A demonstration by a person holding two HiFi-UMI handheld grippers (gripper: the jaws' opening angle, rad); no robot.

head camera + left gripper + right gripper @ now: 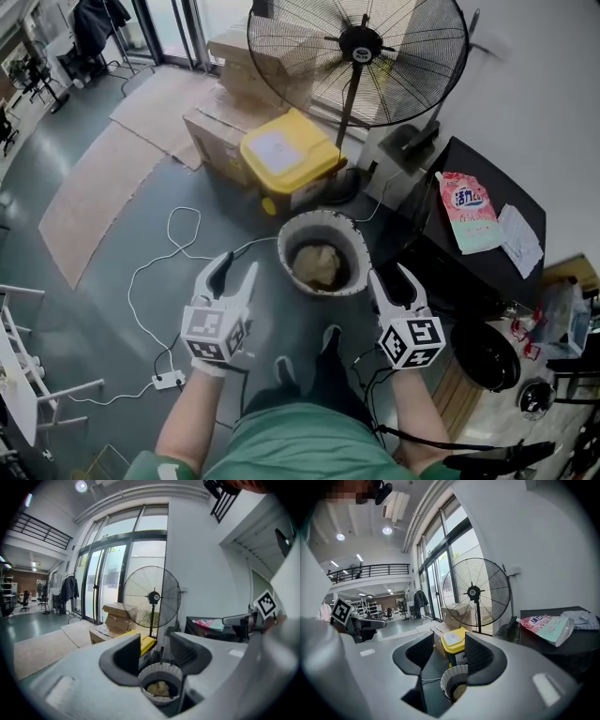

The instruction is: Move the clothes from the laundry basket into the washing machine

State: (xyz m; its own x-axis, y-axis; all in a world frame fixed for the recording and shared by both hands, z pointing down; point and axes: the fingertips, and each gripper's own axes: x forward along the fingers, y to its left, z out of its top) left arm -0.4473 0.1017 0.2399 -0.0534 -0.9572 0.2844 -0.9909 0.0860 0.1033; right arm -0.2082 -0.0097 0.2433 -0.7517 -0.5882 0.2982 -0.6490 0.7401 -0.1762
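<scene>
A round white laundry basket (352, 246) stands on the grey floor with a tan garment (319, 265) bunched at its bottom. My left gripper (234, 275) hovers just left of the basket's near rim, open and empty. Just right of that rim my right gripper (394, 281) is also open with nothing in it. In the left gripper view the basket (159, 673) and the garment (158, 689) show low between the parted jaws of the left gripper (157, 660). The right gripper view has the basket (451, 679) below the gap of the right gripper (450, 657).
A yellow-lidded bin (288, 155) and cardboard boxes (225, 131) stand behind the basket, with a big floor fan (361, 47) beyond. At the right is a black box-shaped unit (487, 178) with a pink detergent pouch (467, 211) on top. White cables (159, 272) lie on the floor at left.
</scene>
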